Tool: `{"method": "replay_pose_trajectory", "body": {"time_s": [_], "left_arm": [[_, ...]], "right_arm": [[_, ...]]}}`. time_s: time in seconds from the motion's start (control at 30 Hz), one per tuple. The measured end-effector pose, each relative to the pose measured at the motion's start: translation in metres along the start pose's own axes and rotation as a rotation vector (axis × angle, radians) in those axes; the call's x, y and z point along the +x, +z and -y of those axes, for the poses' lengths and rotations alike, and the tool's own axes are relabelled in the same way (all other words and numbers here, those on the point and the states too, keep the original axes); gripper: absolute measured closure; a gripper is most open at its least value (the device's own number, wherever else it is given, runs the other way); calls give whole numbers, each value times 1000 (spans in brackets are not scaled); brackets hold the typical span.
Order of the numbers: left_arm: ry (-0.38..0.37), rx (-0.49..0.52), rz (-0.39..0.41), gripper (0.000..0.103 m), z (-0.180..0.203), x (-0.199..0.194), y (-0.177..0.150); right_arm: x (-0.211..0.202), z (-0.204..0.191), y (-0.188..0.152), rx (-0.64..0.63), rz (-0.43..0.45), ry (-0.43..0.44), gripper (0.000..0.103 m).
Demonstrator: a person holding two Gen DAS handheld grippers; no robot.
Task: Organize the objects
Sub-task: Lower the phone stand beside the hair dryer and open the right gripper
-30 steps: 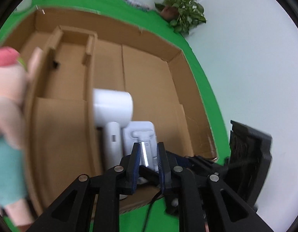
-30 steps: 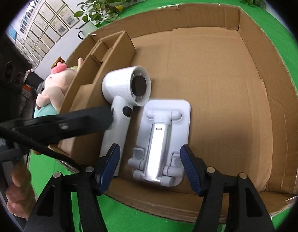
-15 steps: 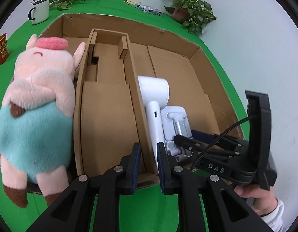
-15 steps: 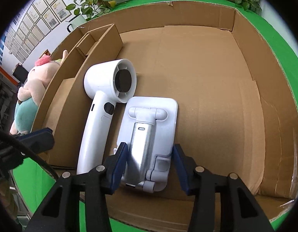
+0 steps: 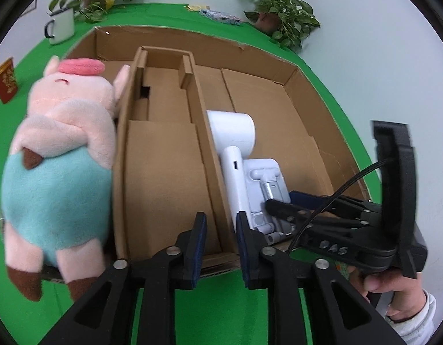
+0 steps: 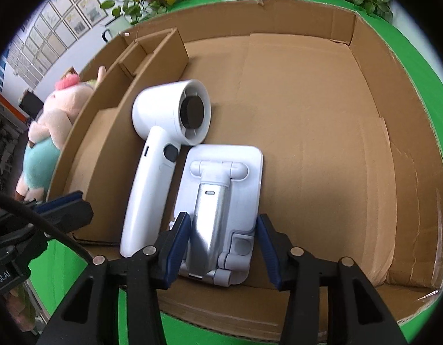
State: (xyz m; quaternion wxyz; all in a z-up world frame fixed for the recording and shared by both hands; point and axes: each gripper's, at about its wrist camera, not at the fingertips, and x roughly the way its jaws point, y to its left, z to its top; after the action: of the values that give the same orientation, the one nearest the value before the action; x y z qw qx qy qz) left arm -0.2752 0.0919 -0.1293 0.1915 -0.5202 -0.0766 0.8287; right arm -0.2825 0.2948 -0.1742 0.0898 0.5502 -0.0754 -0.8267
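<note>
A white hair dryer (image 6: 161, 155) and a white folding phone stand (image 6: 224, 201) lie side by side in the wide right compartment of a cardboard box (image 6: 307, 66). My right gripper (image 6: 222, 235) is open, its fingers on either side of the stand's near end, not gripping. My left gripper (image 5: 218, 230) is open a little and empty, above the box's near edge by the divider (image 5: 204, 143). A plush pig (image 5: 60, 155) lies against the box's left outer wall. The dryer (image 5: 235, 149), stand (image 5: 264, 189) and right gripper (image 5: 296, 201) show in the left wrist view.
The box sits on a green tabletop (image 5: 221, 310). A white enamel mug (image 5: 60, 26), a red cup (image 5: 5, 83) and potted plants (image 5: 281, 11) stand beyond the box. Narrow left compartments (image 5: 164, 172) hold nothing.
My left gripper has swung left and opened slightly; the pig came into view. My right gripper narrowed around the stand, then moved closer with its fingers wider again.
</note>
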Motion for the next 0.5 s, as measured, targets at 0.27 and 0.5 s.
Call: {"method": "replay_pose_trajectory", "body": {"time_s": [0.27,0.5], "left_arm": [[225,95,353,10,22,-69,-26],[256,130,497,2,40,-109,-63]], "right_arm": [[-79,-3,-31,-3,361,-71,15],[-112,-21,-75,-31,521,-149,13]]}}
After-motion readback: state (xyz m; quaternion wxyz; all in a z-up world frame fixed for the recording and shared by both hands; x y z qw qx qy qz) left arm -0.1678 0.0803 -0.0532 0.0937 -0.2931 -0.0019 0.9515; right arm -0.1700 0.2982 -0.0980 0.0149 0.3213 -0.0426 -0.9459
